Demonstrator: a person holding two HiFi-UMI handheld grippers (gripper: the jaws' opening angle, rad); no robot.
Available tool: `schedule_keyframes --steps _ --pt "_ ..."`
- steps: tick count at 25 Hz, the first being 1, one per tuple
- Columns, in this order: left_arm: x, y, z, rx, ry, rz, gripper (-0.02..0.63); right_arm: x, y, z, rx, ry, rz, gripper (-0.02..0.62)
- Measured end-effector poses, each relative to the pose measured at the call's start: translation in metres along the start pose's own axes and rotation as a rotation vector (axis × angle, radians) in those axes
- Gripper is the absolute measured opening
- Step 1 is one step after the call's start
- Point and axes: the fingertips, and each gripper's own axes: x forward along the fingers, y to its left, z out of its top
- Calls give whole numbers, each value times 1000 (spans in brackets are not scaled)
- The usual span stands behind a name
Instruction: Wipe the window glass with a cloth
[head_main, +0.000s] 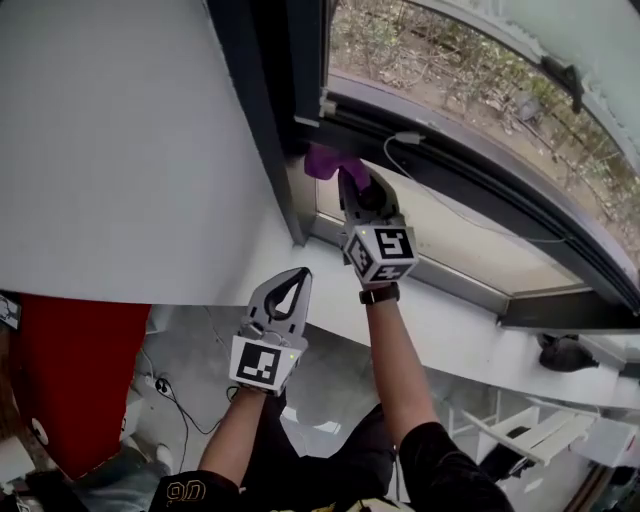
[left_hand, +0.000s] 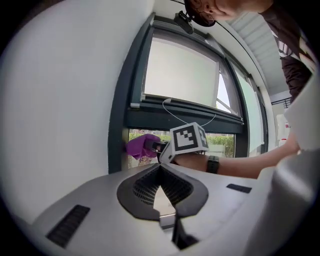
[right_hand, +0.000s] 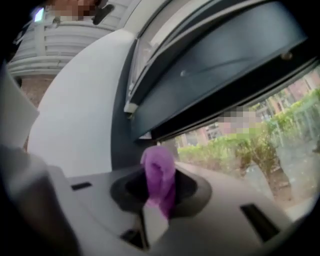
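Clamping a purple cloth (head_main: 324, 160) in the right gripper (head_main: 347, 182) fingers at the window glass (head_main: 470, 90) corner beside the dark frame (head_main: 262, 120), with left gripper (head_main: 300, 280) fingers together, empty, lower down.

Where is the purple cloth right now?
In the head view, the purple cloth is pinched in the right tool, at the left edge of the window glass, right beside the dark frame.
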Motion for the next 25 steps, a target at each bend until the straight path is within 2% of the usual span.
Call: schedule_keyframes --steps 4,7,9,11,14,19,22,25 --pt "-6 1 4 -25 4 14 12 18 -9 1 103 -48 -95 78" --pt "5 -26 -5 -2 22 -3 12 -15 -43 15 161 -109 -153 80" --pt "21 -58 -13 27 29 -49 12 -61 -83 27 165 -143 -209 78" --pt "41 -99 -24 6 45 -98 12 -120 -135 34 187 -154 -303 80" --pt "72 -178 -47 -33 79 -211 12 -222 -225 40 229 -166 -488 80" --pt "115 -313 -71 -49 108 -422 12 -396 -367 53 249 -225 -829 80" --pt "128 -361 -76 -58 112 -501 11 -467 -420 63 174 -206 -1005 80" --pt "135 -375 -74 -62 100 -519 11 -497 -443 70 154 -195 -1072 78"
